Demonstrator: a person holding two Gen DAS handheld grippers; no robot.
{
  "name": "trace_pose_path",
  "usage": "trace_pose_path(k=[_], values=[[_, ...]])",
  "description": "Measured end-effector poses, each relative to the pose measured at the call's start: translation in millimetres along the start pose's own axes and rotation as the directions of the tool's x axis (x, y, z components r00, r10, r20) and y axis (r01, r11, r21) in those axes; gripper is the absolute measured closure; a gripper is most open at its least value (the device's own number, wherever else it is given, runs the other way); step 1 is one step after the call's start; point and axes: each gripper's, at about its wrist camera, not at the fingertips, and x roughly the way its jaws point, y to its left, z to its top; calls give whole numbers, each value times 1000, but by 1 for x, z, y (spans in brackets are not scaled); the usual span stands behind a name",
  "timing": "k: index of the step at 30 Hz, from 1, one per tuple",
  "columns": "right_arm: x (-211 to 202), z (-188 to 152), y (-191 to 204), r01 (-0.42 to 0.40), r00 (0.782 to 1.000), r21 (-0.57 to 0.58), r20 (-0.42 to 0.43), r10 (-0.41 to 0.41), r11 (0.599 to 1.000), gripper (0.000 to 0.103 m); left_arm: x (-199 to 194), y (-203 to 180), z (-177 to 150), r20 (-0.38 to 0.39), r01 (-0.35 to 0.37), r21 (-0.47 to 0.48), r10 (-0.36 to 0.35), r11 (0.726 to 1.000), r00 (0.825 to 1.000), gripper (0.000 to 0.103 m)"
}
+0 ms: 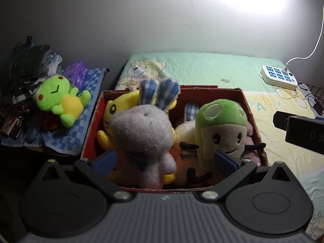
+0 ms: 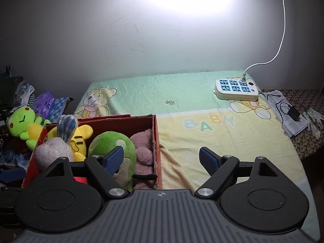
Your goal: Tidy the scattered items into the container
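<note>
We hover our left gripper (image 1: 165, 159), jaws apart, over the full red cardboard box (image 1: 251, 109), where the grey bunny (image 1: 143, 135) stands upright, ears far. Our right gripper (image 2: 161, 160), also spread, overhangs the box's right wall beside bare bedsheet (image 2: 222, 137).

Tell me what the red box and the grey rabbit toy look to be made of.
Red box: likely cardboard, matte red outside, with frayed, worn top edges and a brownish core showing. Grey rabbit toy: plush fabric, fuzzy and pilled, with blue checked woven cloth on the ears; presumably soft-stuffed.
</note>
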Motion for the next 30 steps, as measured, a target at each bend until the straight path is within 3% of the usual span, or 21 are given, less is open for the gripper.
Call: trace_pose_path(k=[8, 13, 17, 30], values=[[-3, 0, 34, -44, 999, -44, 3, 44, 998, 19, 2, 29, -4, -24, -15, -38, 14, 999, 1000, 1], [-2, -1, 49, -56, 998, -74, -11, 55, 996, 19, 4, 40, -5, -36, -61, -46, 60, 997, 998, 1], [-2, 0, 58, -63, 998, -91, -7, 63, 994, 19, 11, 53, -7, -66, -52, -83, 47, 995, 997, 1], [6, -7, 63, -115, 992, -69, -63, 111, 991, 19, 24, 54, -11, -102, -64, -48, 59, 997, 993, 1]])
